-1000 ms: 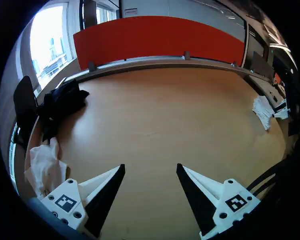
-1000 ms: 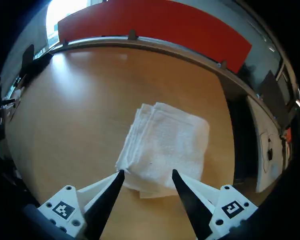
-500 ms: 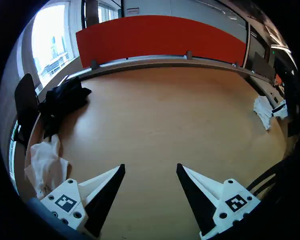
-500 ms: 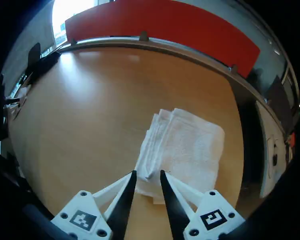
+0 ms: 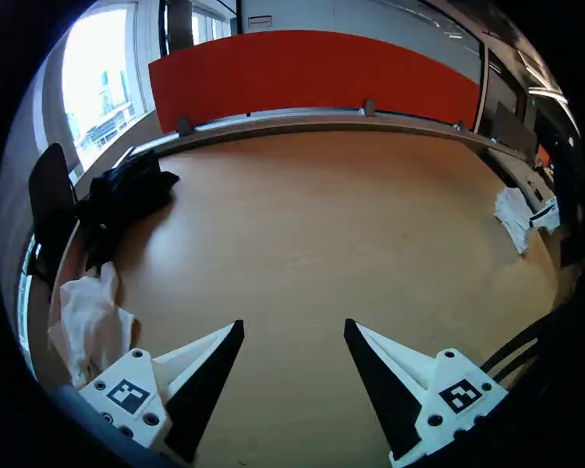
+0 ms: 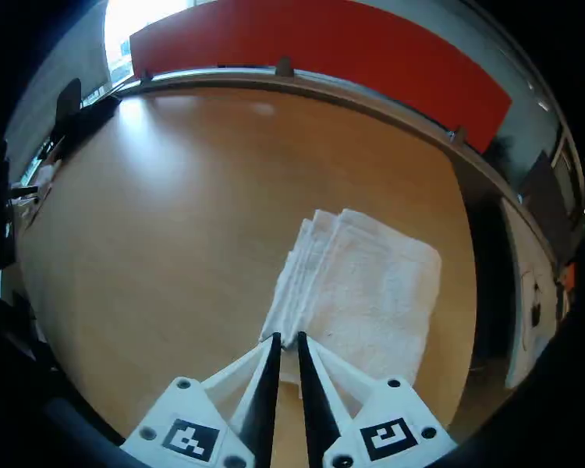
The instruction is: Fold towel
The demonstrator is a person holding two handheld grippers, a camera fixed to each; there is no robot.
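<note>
A white towel (image 6: 359, 281), folded into a thick square stack, lies on the wooden table (image 6: 175, 226) in the right gripper view. My right gripper (image 6: 287, 341) has its jaws closed on the stack's near corner edge. In the left gripper view, my left gripper (image 5: 292, 331) hangs open over bare table (image 5: 316, 226) with nothing between its fingers. The same folded towel (image 5: 514, 218) appears far off at the right edge of that view, with the other gripper's white body (image 5: 548, 214) beside it.
A black bag or garment (image 5: 121, 199) and a crumpled white cloth (image 5: 90, 320) lie at the table's left edge, near a dark chair (image 5: 47, 203). A red divider panel (image 5: 316, 74) runs along the far side. Cables (image 5: 526, 347) trail at the lower right.
My right gripper has closed from wide open down onto the near corner of the folded towel, moving in toward it. The left gripper has stayed open and nearly still.
</note>
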